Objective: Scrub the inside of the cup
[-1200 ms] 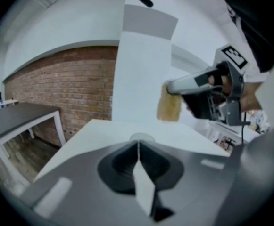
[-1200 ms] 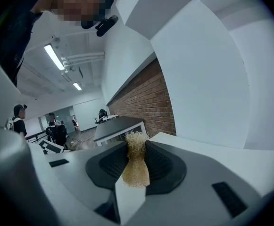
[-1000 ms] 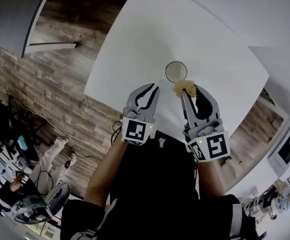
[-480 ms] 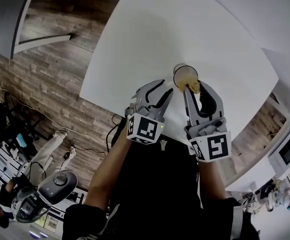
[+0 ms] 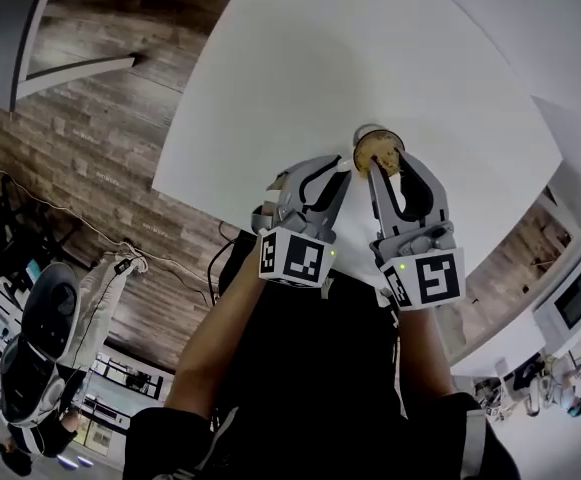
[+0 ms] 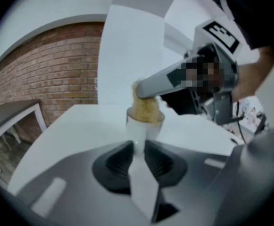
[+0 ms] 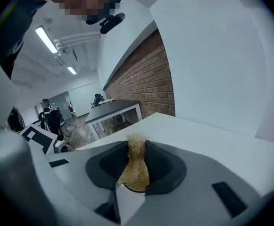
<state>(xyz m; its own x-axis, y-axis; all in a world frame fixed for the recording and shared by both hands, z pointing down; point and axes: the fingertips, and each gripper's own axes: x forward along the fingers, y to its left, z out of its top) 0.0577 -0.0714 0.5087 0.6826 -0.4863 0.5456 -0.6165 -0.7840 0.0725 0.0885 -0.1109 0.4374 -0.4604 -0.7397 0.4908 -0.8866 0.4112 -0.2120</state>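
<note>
Head view, right gripper (image 5: 382,171) tilted down, scrubber (image 5: 378,152) in cup (image 5: 366,132)

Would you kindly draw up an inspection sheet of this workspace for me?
Surface: white table, bare apart from the cup.
Job's things: cup upright on the table; fibrous scrubber in its mouth, partly sticking out.
Clutter: nothing seen.
Grippers: left gripper jaws have just been closing, pads against the cup's sides; right gripper shut on the scrubber.
Cables: dark cable on the floor by the table's near edge.
Surroundings: wooden floor, brick wall, second desk.
</note>
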